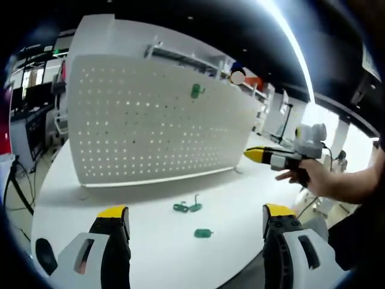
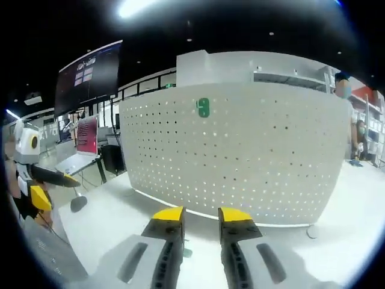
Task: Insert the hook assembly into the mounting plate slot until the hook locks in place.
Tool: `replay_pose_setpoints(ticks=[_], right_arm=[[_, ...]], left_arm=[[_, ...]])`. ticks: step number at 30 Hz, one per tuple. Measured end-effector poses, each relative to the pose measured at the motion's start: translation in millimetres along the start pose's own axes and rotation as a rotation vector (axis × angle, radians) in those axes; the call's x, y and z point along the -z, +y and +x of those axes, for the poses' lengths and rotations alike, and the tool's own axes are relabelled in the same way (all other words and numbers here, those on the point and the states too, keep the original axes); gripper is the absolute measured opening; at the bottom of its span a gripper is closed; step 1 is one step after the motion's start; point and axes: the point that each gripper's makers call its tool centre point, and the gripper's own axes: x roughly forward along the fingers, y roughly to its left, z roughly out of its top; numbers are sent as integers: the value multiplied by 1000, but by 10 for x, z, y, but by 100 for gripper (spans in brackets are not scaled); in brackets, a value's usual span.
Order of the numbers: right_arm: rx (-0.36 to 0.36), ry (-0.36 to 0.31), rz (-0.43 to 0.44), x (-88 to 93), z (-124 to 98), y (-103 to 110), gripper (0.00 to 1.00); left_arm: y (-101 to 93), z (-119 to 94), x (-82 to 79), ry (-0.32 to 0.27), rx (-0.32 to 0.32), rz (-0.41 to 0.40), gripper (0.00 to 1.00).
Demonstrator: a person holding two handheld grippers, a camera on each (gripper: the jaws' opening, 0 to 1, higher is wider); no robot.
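Observation:
A white pegboard (image 1: 150,126) stands upright on the white table (image 1: 144,247). One green hook (image 1: 197,91) hangs high on it, also seen as the green hook (image 2: 203,107) on the pegboard (image 2: 252,162). Two green hook parts lie on the table in front: a bent one (image 1: 187,206) and a small block (image 1: 203,233). My left gripper (image 1: 196,212) is wide open above them, holding nothing. A hand brings my right gripper (image 1: 255,155) in from the right, off the board's right end. That right gripper (image 2: 201,214) faces the board with a narrow gap between its jaws, nothing in it.
My left gripper (image 2: 57,188) shows at the left edge of the right gripper view. Desks, a monitor (image 2: 87,135) and shelves (image 1: 192,60) stand behind and beside the table. The table's front edge runs close below my left jaws.

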Motion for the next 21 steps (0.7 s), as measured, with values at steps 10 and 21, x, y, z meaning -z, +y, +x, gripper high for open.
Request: replay_pose_setpoints(ticks=[10,21], right_arm=[[-17,48,32,275,-101,86,19],[-60,129,53,599,-136,234,19]], left_arm=[[25,7,41,13,-7,-3,92],[19,8,91,25,-11,-9,91]])
